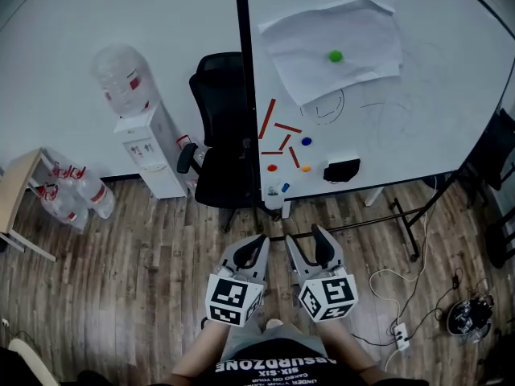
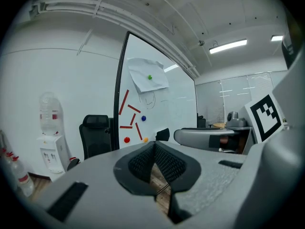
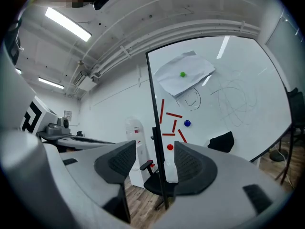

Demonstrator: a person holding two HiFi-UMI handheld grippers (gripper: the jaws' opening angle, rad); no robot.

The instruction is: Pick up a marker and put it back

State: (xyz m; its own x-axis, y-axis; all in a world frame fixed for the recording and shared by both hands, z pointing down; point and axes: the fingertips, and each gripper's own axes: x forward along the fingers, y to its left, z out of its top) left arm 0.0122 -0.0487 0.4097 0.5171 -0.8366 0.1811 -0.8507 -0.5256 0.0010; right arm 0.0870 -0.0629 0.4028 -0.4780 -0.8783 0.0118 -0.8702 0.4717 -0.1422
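A blue-capped marker stands at the whiteboard's lower left edge, beside a white bottle-like thing that the right gripper view shows too. Both grippers are held low over the wooden floor, well short of the board. My left gripper is shut with its pads pressed together and nothing between them. To its right, my right gripper is open and empty. A black eraser clings to the board.
Red strips, round magnets and a paper sheet pinned by a green magnet are on the board. A black office chair and a water dispenser stand left of it. Cables and a power strip lie at right.
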